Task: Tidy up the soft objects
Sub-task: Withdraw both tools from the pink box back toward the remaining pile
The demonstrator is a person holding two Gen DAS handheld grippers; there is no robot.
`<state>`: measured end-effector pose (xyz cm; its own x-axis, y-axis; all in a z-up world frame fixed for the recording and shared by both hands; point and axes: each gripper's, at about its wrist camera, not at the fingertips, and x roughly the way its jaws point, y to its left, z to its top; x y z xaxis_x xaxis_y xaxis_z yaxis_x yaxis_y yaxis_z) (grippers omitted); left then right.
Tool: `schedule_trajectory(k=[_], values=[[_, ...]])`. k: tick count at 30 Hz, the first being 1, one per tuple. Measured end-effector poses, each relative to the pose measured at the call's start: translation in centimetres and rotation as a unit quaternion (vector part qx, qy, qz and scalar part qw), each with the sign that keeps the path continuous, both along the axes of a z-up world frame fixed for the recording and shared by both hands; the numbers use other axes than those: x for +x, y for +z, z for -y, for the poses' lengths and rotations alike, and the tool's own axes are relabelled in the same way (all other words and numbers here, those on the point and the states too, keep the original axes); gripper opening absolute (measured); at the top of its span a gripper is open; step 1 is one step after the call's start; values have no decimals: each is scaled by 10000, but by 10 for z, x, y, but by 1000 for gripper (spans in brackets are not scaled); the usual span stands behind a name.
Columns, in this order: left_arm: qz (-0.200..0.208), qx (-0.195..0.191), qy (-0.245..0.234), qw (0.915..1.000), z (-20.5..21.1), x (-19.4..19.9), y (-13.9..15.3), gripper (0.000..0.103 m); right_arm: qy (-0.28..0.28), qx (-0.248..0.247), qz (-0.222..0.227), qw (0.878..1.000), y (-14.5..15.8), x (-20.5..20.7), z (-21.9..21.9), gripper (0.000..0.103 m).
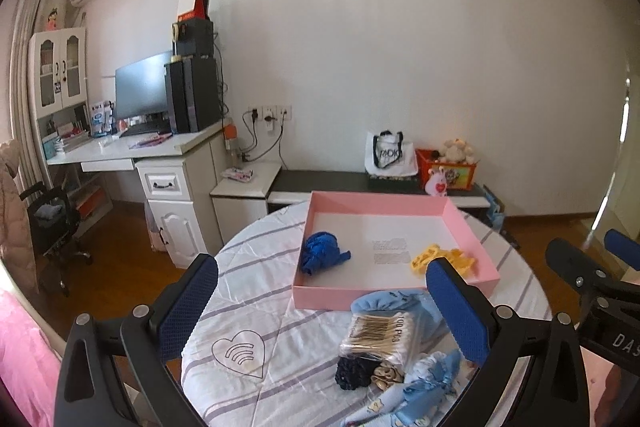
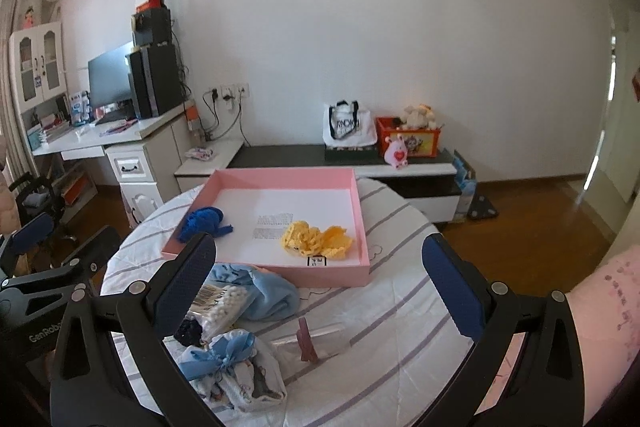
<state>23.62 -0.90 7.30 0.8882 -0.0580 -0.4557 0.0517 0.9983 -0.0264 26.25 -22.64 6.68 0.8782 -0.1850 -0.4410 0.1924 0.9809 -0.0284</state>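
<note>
A pink tray (image 1: pixel 320 301) (image 2: pixel 360 211) sits on the round striped table. Inside it lie a blue knitted piece (image 1: pixel 320 253) (image 2: pixel 202 223) at the left and a yellow knitted piece (image 1: pixel 428 255) (image 2: pixel 316 241) at the right. In front of the tray lie a light blue cloth (image 1: pixel 390 301) (image 2: pixel 266 291), a bag of cotton swabs (image 1: pixel 380 335) (image 2: pixel 222 305), a black scrunchie (image 1: pixel 354 371) (image 2: pixel 190 331) and a patterned pouch with a blue bow (image 1: pixel 424 383) (image 2: pixel 232 367). My left gripper (image 1: pixel 322 311) and right gripper (image 2: pixel 320 299) both hover open above these, holding nothing.
A pink clip on a clear bag (image 2: pixel 308 343) lies near the table's front. Behind the table stand a low cabinet (image 2: pixel 352 163) with a tote bag (image 2: pixel 348 125) and toy box (image 2: pixel 408 137), and a desk (image 1: pixel 120 147) with a monitor at the left.
</note>
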Motion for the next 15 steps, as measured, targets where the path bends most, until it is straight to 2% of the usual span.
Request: schedule_trajectory(k=[8, 15], values=[[575, -98, -64, 9983, -4, -48, 18, 103, 41, -378, 536, 9978, 23, -38, -18, 103], [972, -78, 4, 9952, -4, -80, 22, 103, 154, -554, 890, 9944, 39, -62, -31, 103]])
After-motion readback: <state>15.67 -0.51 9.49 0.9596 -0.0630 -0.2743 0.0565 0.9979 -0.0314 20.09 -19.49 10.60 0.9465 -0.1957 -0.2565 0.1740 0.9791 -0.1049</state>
